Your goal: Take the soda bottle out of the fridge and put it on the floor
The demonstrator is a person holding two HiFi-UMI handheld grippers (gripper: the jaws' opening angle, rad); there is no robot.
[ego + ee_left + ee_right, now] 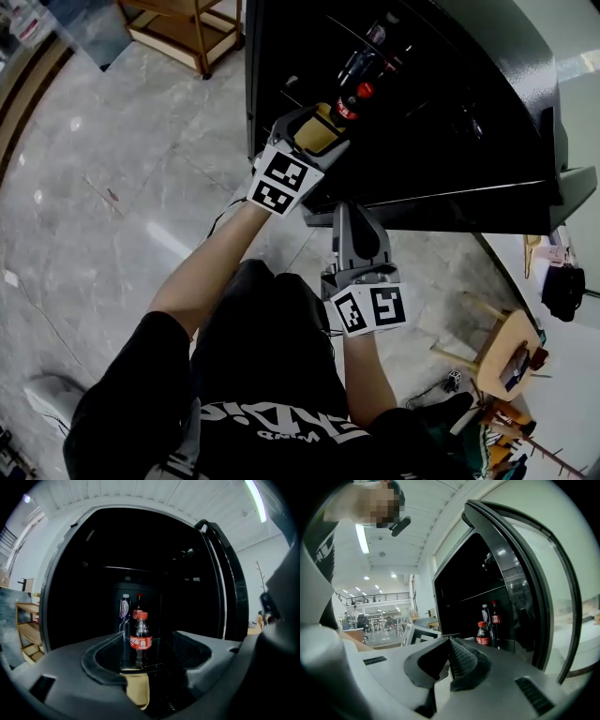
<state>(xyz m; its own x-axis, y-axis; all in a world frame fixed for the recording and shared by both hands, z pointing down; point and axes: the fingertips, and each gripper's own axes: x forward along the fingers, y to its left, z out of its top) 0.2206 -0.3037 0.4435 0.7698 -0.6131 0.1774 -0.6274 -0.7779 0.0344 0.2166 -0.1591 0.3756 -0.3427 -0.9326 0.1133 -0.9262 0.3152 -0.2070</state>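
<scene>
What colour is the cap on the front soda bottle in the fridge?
The cap of the soda bottle is red; clearest in the left gripper view.

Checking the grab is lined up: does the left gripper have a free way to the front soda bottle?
Probably yes. The left gripper is open and aimed into the open fridge; the soda bottle stands upright straight ahead, framed by its jaws, nothing between. Two other bottles stand behind it.

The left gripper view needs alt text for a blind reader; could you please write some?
A red-capped soda bottle stands upright in the dark open fridge, framed between the wide-open left tongs, which do not touch it. Behind it stand two more bottles.
</scene>
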